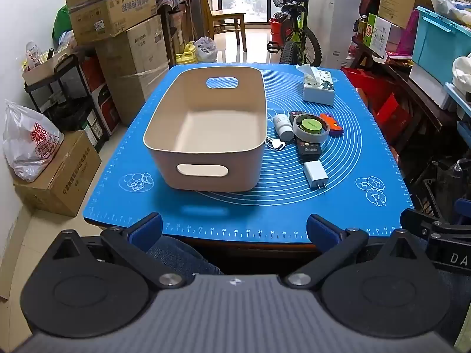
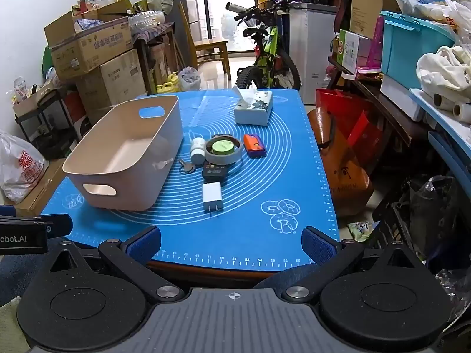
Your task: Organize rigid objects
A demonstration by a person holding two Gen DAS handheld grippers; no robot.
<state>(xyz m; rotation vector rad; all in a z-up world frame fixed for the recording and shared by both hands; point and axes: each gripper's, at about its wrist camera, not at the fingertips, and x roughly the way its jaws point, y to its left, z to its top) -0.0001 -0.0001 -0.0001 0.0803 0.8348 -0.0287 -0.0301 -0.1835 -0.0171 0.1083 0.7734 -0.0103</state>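
An empty beige bin (image 1: pixel 206 129) (image 2: pixel 126 158) stands on the left of the blue mat (image 1: pixel 265 211) (image 2: pixel 250 229). To its right lie a white bottle (image 1: pixel 282 126) (image 2: pixel 197 150), a tape roll (image 1: pixel 309 126) (image 2: pixel 223 149) around a green lid, an orange and purple object (image 1: pixel 332 123) (image 2: pixel 254 144), a black remote (image 1: pixel 309 150) (image 2: pixel 213 170), keys (image 1: pixel 275 144) (image 2: pixel 186 167) and a white charger (image 1: pixel 316 174) (image 2: pixel 212 196). My left gripper (image 1: pixel 234 226) and right gripper (image 2: pixel 231 244) are open and empty at the mat's near edge.
A tissue box (image 1: pixel 318 86) (image 2: pixel 253 106) sits at the mat's far right. Cardboard boxes (image 1: pixel 117 29) stand left of the table, a bicycle (image 1: pixel 294 35) behind it, and cluttered shelves (image 2: pixel 412 73) and red bags (image 2: pixel 347 147) on the right.
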